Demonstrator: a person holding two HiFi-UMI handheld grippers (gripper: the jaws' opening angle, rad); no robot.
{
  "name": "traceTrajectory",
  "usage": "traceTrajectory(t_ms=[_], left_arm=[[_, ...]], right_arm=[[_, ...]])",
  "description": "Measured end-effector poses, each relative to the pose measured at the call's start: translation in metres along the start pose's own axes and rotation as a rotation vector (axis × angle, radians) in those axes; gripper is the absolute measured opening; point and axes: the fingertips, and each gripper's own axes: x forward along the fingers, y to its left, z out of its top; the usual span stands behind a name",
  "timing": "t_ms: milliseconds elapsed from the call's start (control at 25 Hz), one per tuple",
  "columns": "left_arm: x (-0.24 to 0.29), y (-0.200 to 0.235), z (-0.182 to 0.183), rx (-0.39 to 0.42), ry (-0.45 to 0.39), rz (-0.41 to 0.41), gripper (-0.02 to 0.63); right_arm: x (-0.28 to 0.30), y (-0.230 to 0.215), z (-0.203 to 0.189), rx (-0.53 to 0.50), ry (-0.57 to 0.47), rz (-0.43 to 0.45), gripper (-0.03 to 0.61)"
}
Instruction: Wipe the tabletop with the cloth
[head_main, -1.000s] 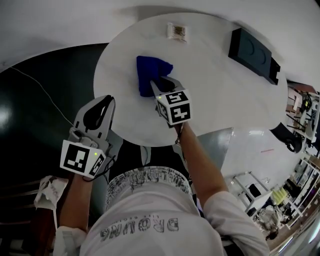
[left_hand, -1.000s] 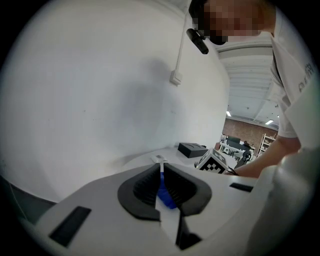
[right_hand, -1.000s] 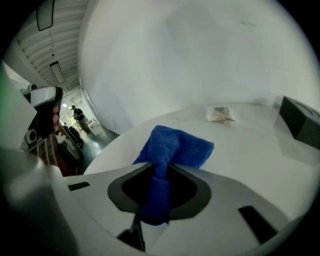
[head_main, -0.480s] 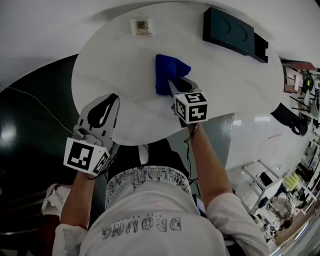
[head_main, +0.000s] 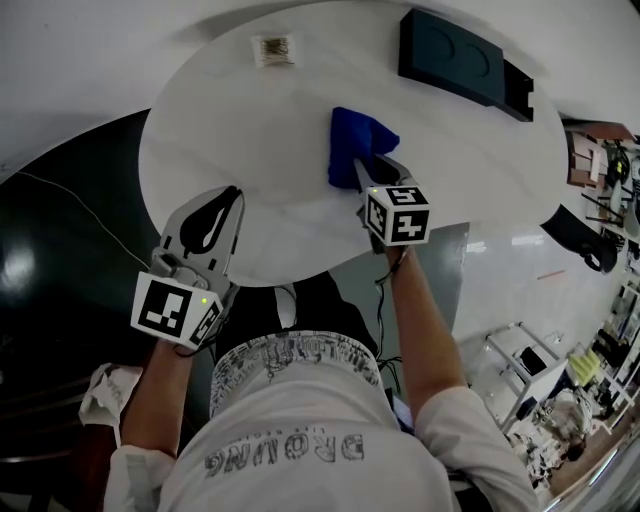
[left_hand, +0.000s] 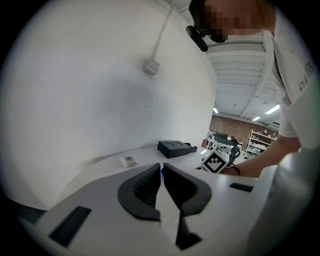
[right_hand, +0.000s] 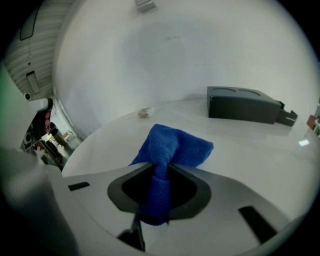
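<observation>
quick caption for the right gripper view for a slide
Right gripper shut on a blue cloth resting on the round white tabletop, with a black box at the far edge.

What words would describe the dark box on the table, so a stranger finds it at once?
On the round white table, look at the far edge, beyond the blue cloth. The dark box lies there to the right: flat, black and far larger than the small pale packet to its left.

The right gripper (head_main: 372, 172) holds a blue cloth (head_main: 353, 140) on the round white table (head_main: 225, 135).
</observation>
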Motion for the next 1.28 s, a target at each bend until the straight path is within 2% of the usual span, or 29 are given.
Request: traceTrajectory(t_ms=[160,320,600,760,920,1080,1280], left_arm=[[-0.016,0.009,-0.002,-0.008,-0.007,0.028,0.037],[-0.038,0.023,-0.007,-0.025,-0.016,0.058,0.037],[-0.091,0.064,-0.011,-0.054,-0.046,0.124,0.037],[-0.125,0.091,-0.018,-0.076,-0.055,0.172,0.037],[-0.155,0.119,-0.03,-0.097,-0.053,0.213,0.037],[-0.175,0.137,-0.04,-0.11,-0.043,0.241,0.037],[-0.177,0.142,-0.042,-0.11,-0.036,0.23,0.037]], right_arm=[[-0.002,0.005,0.005,0.047,-0.023,0.009,0.093],[-0.004,0.04,0.02,0.021,-0.053,0.048,0.092],[0.022,0.179,0.038,-0.123,-0.045,0.229,0.092],[0.045,0.254,0.031,-0.2,-0.008,0.312,0.092],[0.064,0.309,0.02,-0.249,0.027,0.367,0.092],[0.078,0.342,0.007,-0.277,0.067,0.394,0.092],[0.084,0.345,0.0,-0.275,0.097,0.382,0.092]])
